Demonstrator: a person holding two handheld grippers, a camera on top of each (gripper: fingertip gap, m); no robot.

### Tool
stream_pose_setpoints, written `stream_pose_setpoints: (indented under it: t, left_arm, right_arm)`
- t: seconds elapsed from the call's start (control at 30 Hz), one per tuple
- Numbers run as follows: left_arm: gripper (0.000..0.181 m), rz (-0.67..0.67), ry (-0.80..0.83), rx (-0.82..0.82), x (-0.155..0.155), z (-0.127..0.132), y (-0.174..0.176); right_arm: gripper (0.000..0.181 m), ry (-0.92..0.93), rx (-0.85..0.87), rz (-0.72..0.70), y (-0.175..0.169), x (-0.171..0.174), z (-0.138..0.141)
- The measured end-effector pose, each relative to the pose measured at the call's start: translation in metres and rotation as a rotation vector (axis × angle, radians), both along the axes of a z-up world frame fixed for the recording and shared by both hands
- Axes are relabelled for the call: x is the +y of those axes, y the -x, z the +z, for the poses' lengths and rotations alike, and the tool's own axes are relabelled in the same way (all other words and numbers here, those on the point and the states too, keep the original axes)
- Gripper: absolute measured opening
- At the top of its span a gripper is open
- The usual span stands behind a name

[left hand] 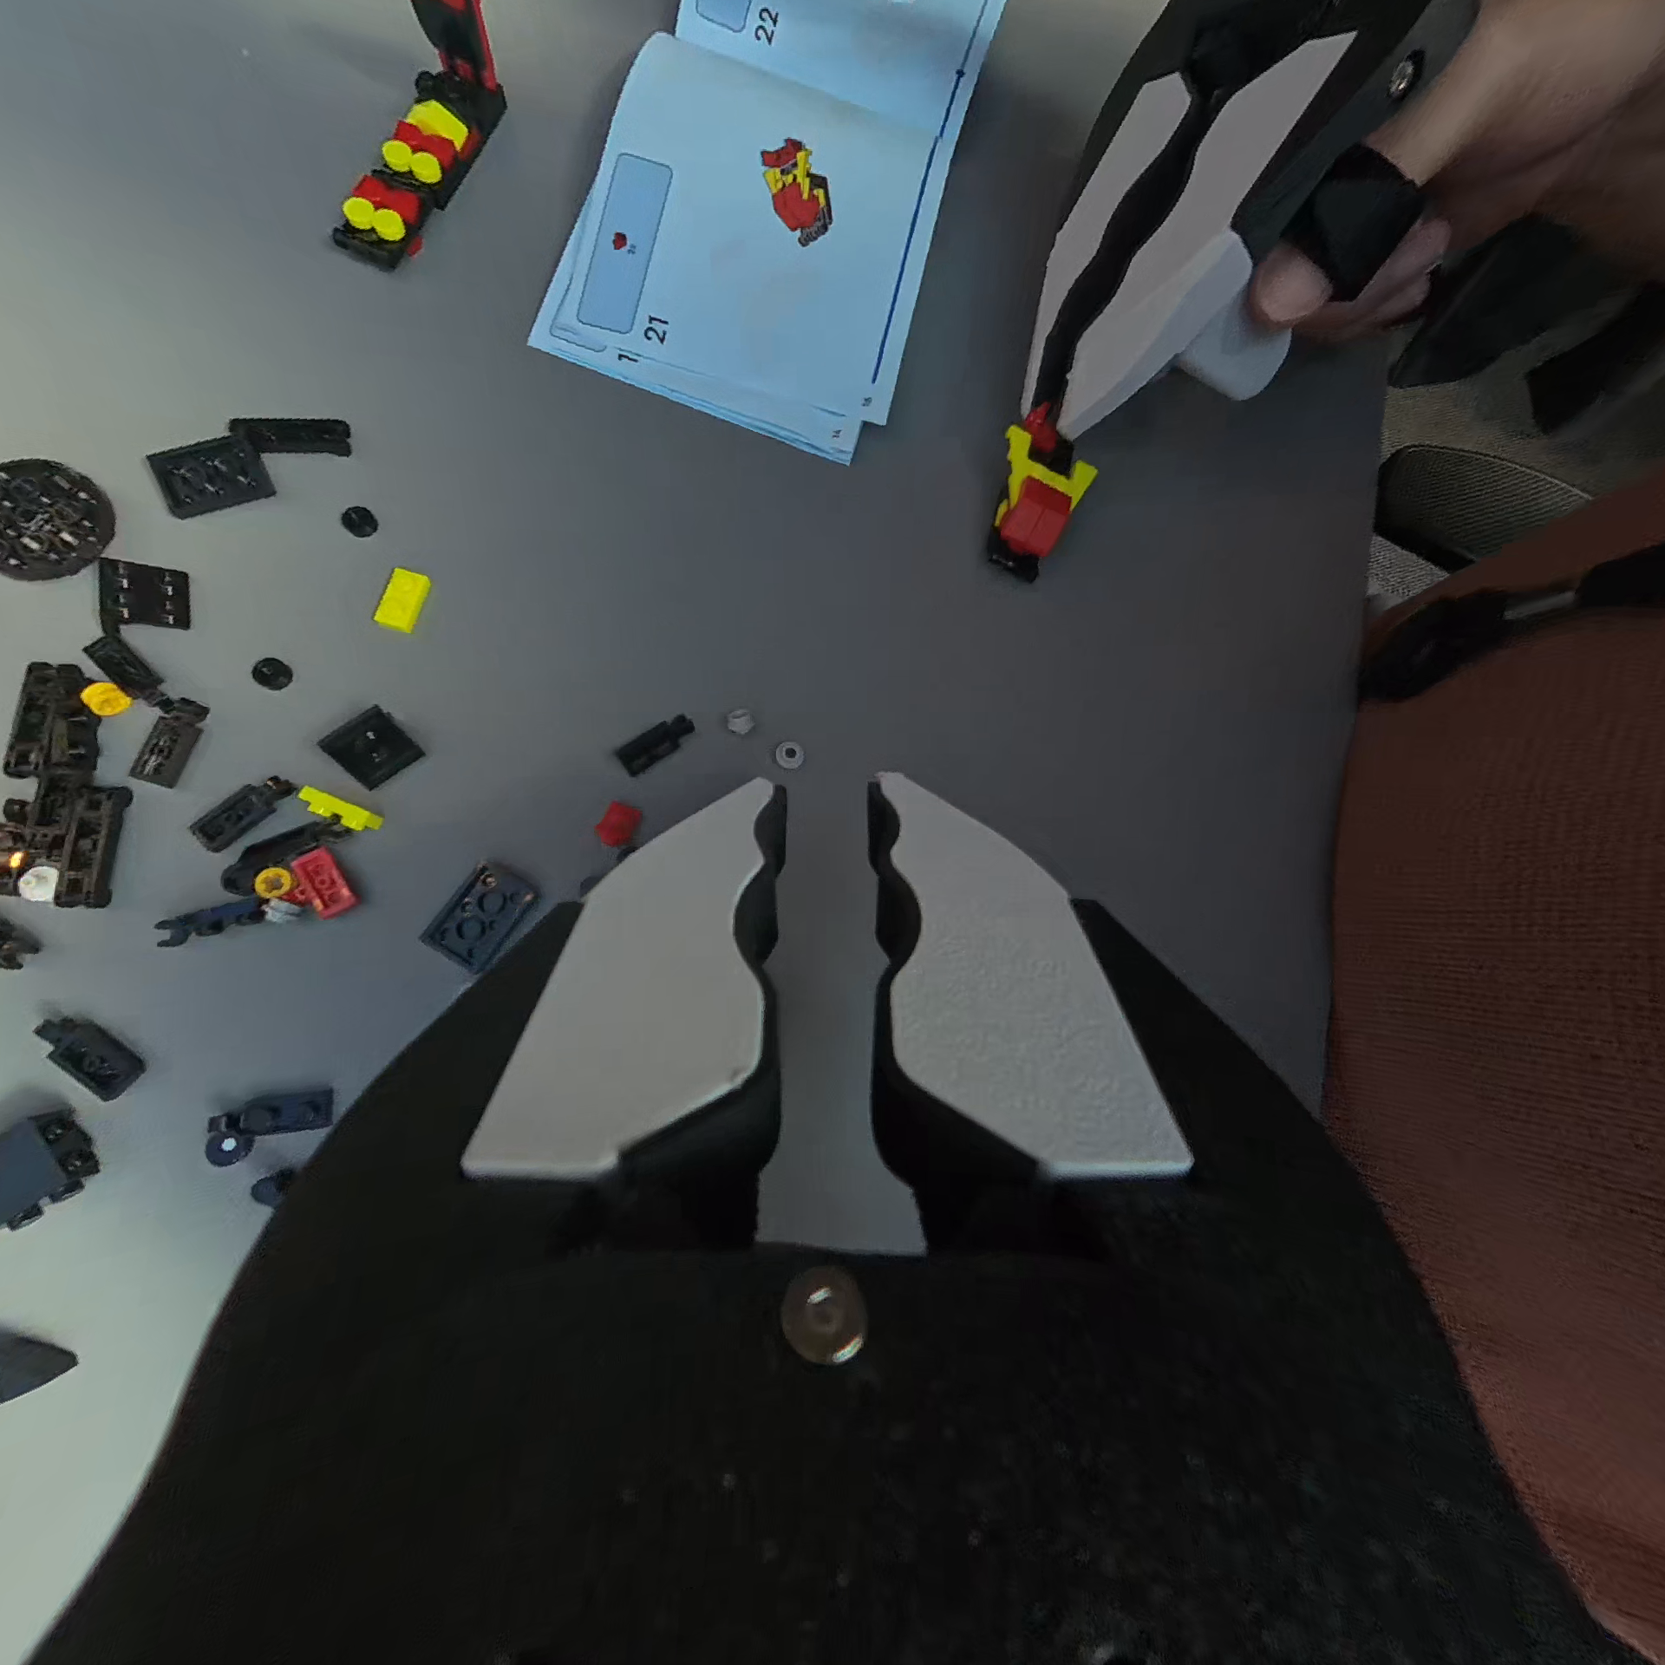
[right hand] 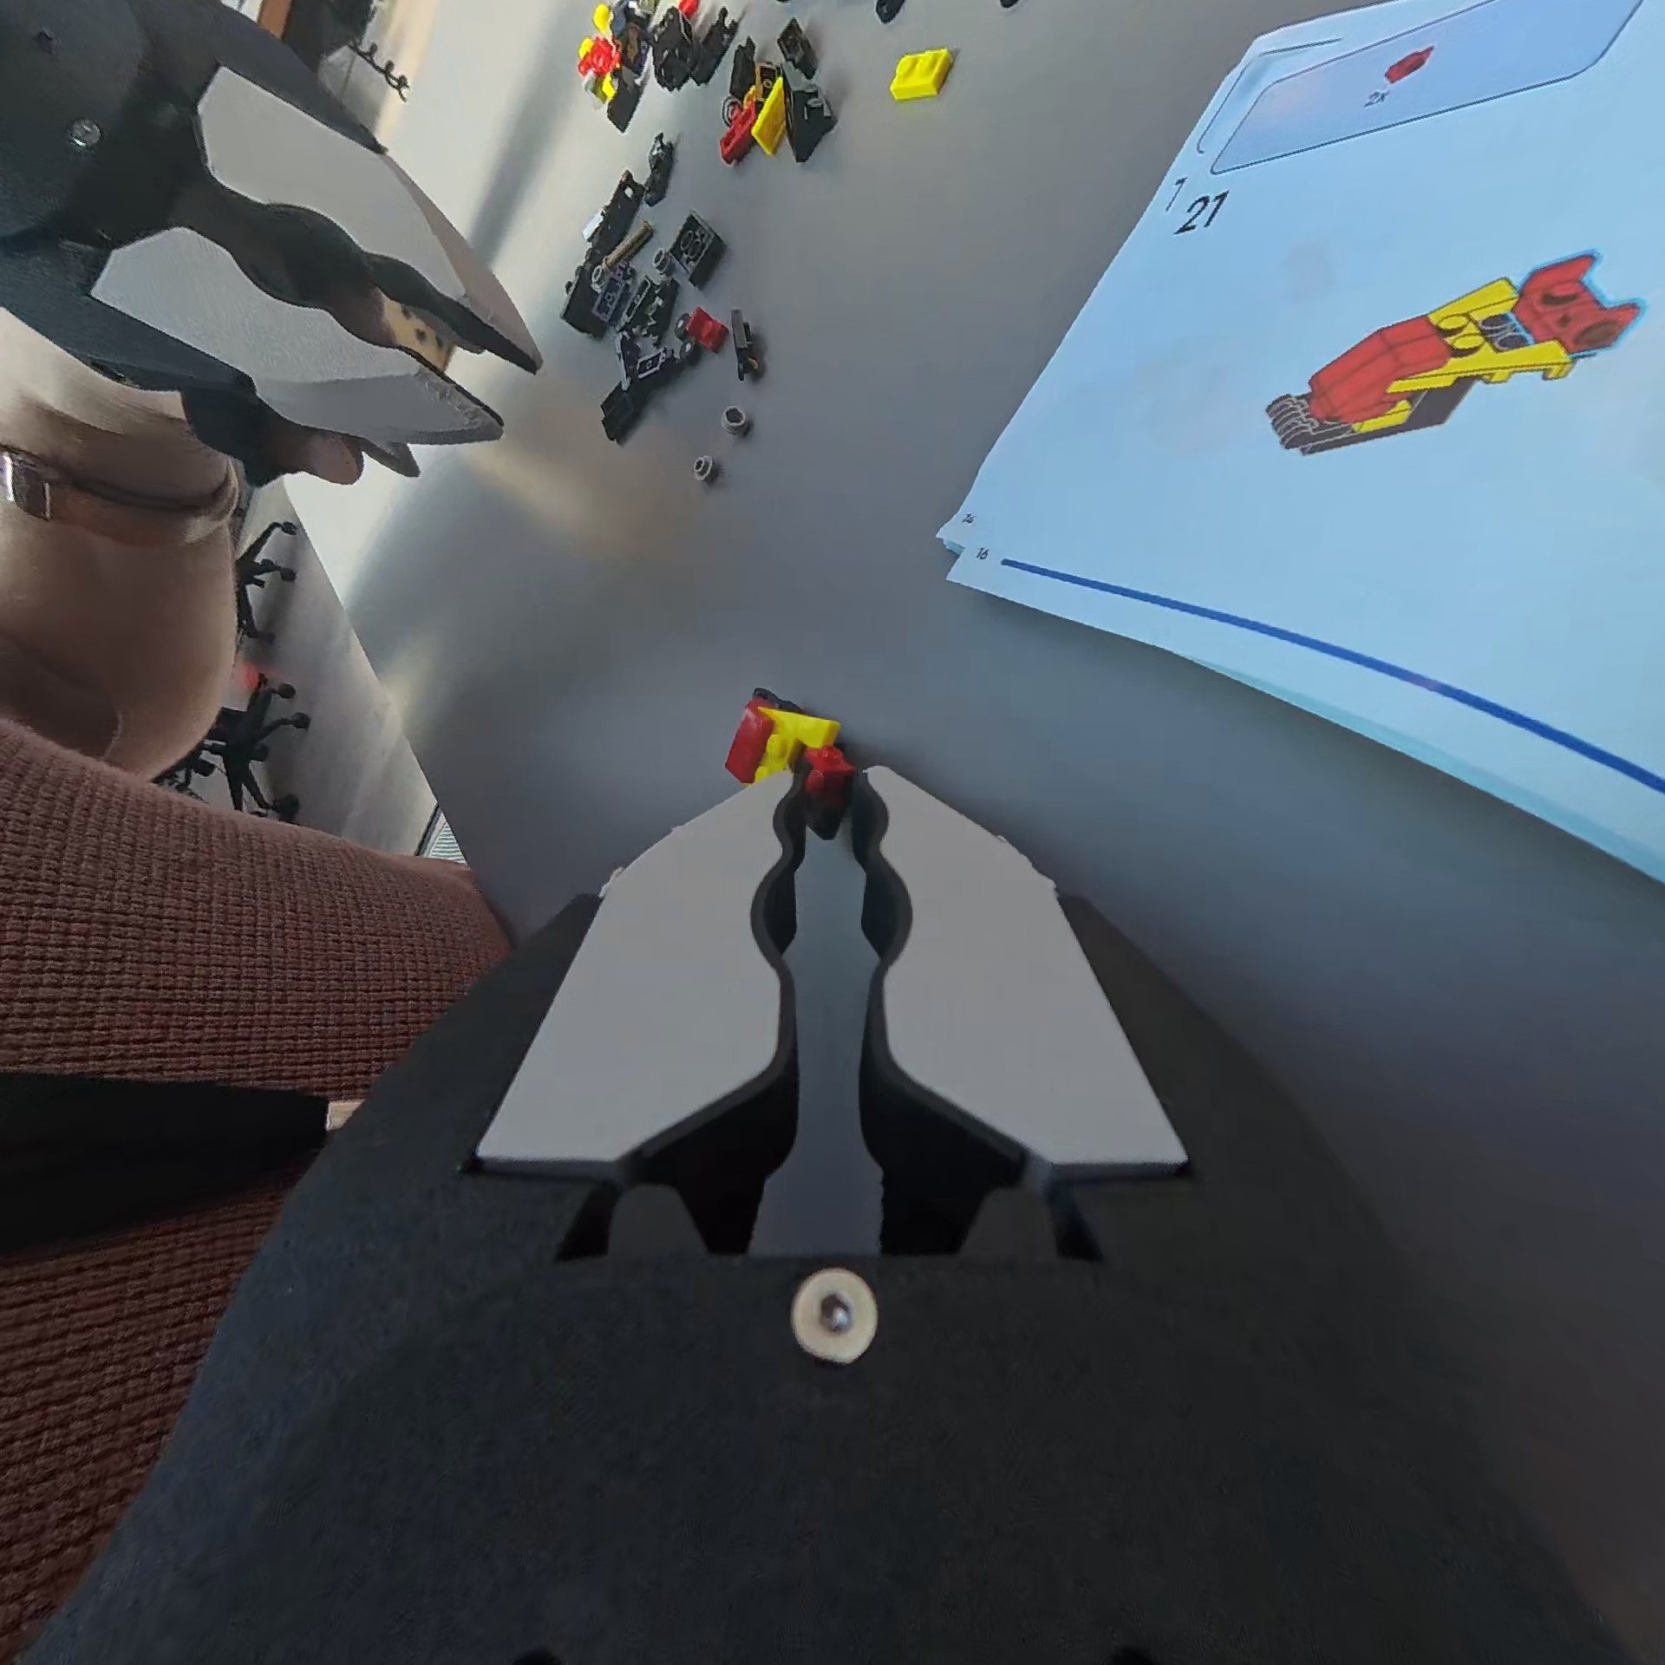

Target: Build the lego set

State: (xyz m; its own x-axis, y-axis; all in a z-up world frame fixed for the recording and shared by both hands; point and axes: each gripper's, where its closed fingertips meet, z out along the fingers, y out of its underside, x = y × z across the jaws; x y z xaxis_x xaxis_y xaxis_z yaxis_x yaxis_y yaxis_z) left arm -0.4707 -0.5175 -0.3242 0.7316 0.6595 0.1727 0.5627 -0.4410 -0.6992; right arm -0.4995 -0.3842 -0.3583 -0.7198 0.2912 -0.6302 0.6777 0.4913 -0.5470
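Observation:
My right gripper (right hand: 827, 793) is shut on a small red piece (right hand: 827, 773) and holds it against the end of a small red, yellow and black assembly (right hand: 777, 741) that rests on the grey table. In the left wrist view that gripper (left hand: 1050, 422) comes down from the upper right onto the assembly (left hand: 1034, 500). My left gripper (left hand: 824, 786) is open and empty, low over the table, just short of two tiny grey round pieces (left hand: 790, 755). A loose small red piece (left hand: 618, 822) lies by its left finger. The left gripper also shows in the right wrist view (right hand: 509, 396).
An open instruction booklet (left hand: 766, 225) lies at the back and shows in the right wrist view (right hand: 1351, 360). A larger red, yellow and black build (left hand: 414, 153) stands far left. Several loose pieces (left hand: 135, 721), a yellow brick (left hand: 402, 598). The table edge (left hand: 1351, 811) and a brown sleeve (left hand: 1514, 991) are at right.

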Motion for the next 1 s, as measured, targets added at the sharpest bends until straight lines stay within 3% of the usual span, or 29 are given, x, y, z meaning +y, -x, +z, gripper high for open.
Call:
stream_pose_setpoints:
  t: [0.03, 0.17, 0.27, 0.43, 0.57, 0.73, 0.87, 1.0]
  left_arm:
    - [0.017, 0.019, 0.034, 0.019, -0.009, -0.003, 0.003]
    - [0.017, 0.062, 0.244, 0.150, -0.044, -0.012, 0.021]
    - [0.018, -0.065, 0.325, 0.240, -0.045, -0.021, 0.032]
    - [0.019, -0.258, 0.353, 0.175, -0.037, -0.040, 0.035]
    - [0.010, -0.311, 0.379, 0.108, -0.035, -0.049, 0.037]
    - [0.008, -0.306, 0.365, 0.084, -0.032, -0.047, 0.038]
    - [0.008, -0.250, 0.332, 0.123, -0.023, -0.029, 0.039]
    - [0.008, -0.236, 0.157, 0.120, 0.026, 0.000, 0.008]
  right_arm:
    - [0.009, -0.004, 0.009, -0.006, 0.001, 0.000, 0.000]
    - [0.011, -0.023, 0.054, -0.007, 0.003, 0.000, 0.002]
    - [0.011, -0.010, 0.083, -0.010, 0.006, -0.001, 0.007]
    - [0.011, 0.029, 0.106, -0.014, 0.007, -0.001, 0.015]
    - [0.011, 0.032, 0.122, -0.014, 0.008, 0.002, 0.015]
    - [0.012, 0.010, 0.172, -0.013, 0.020, 0.011, 0.012]
    - [0.011, -0.013, 0.275, 0.035, 0.037, 0.007, 0.016]
    - [0.007, -0.079, 0.402, 0.186, 0.044, -0.008, 0.011]
